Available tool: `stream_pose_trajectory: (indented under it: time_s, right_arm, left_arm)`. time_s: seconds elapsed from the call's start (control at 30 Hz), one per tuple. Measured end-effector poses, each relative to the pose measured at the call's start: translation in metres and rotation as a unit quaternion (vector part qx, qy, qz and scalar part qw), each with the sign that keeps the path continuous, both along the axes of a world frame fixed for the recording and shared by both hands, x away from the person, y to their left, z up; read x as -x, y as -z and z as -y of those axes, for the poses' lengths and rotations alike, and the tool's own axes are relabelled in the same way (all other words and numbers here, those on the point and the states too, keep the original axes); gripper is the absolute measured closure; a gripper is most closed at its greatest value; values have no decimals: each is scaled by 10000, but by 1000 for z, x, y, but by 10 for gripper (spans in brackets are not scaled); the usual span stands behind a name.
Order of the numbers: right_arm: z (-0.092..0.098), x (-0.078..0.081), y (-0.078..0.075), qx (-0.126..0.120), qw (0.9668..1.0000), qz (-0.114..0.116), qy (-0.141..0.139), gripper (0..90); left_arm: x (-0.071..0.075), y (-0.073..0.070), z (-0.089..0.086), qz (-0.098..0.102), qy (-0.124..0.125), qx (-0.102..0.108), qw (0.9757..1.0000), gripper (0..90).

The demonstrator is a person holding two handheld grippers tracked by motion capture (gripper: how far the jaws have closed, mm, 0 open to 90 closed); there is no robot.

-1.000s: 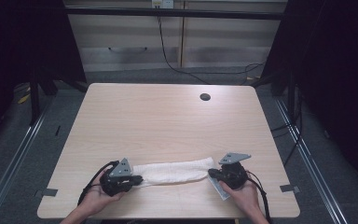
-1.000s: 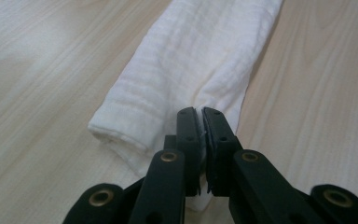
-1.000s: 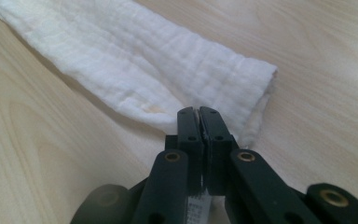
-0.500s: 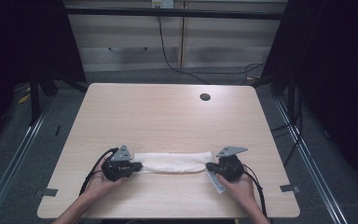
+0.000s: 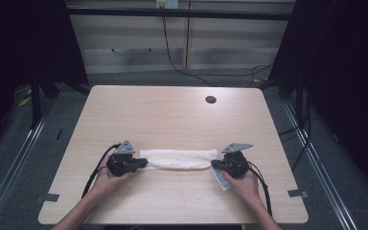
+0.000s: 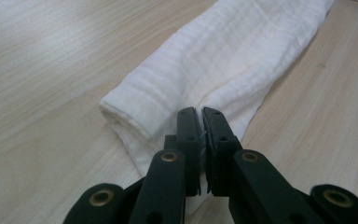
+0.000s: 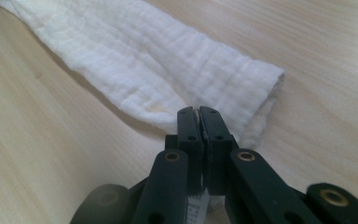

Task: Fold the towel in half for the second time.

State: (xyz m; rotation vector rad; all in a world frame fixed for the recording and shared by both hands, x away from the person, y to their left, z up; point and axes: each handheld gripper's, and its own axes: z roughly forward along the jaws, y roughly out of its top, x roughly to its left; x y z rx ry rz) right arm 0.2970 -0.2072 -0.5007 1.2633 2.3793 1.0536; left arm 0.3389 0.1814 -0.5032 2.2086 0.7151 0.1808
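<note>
- Both hands have slid up the high view since the earlier frames, carrying the folded cloth away from the near edge; it was closer to the bottom of the frame a second ago and now sits a little higher on the table.
- Nearest to me, my left gripper in the lower left of the high view has its jaws pressed together on the left end of the cloth; in the left gripper view the black jaws meet at the centre bottom with white fabric pinched between them.
- My right gripper mirrors it in the lower right, jaws clamped on the other end; the right gripper view shows a small label poking out below the jaws and the cloth running off to the upper left.
- I hold one end in each gripper so the cloth stays stretched and flat between them, which I judge keeps the fold from slumping or opening while it is dragged.
- Between the grippers the cloth lies as a long narrow band across the lower middle of the high view, resting on the wood, its layers stacked along the edges.
- Farther up, a small dark round hole sits in the upper right of the tabletop, well apart from the cloth.
- Beyond the far edge, cables hang against pale panels at the top of the frame.
</note>
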Motion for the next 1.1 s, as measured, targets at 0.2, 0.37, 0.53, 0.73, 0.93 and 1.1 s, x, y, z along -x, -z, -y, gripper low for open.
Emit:
stream_pose_trajectory:
  time_s: [0.2, 0.37, 0.53, 0.73, 0.93, 1.1]
  right_arm:
    - [1, -4, 2, -84, 9999, 34, 68, 880]
    - [-1, -1, 2, -117, 9999, 48, 110, 862]
    - [1, 3, -1, -317, 9994, 66, 75, 743]
    - [11, 14, -17, -711, 9968, 323, 177, 600]
    - [26, 34, -32, -895, 9931, 647, 403, 505]
    - [44, 49, -39, -1019, 9885, 887, 685, 437]
  left_arm:
    - [-3, 2, 2, -56, -132, 157, 9998, 858]
    - [0, 0, 0, -54, -96, 98, 9999, 842]
    - [3, -6, -4, -175, -127, 316, 9993, 712]
    - [15, -23, -21, -69, -387, 579, 9975, 502]
    - [36, -31, -47, 32, -608, 628, 9962, 341]
    - [50, -28, -67, 106, -708, 649, 9953, 282]
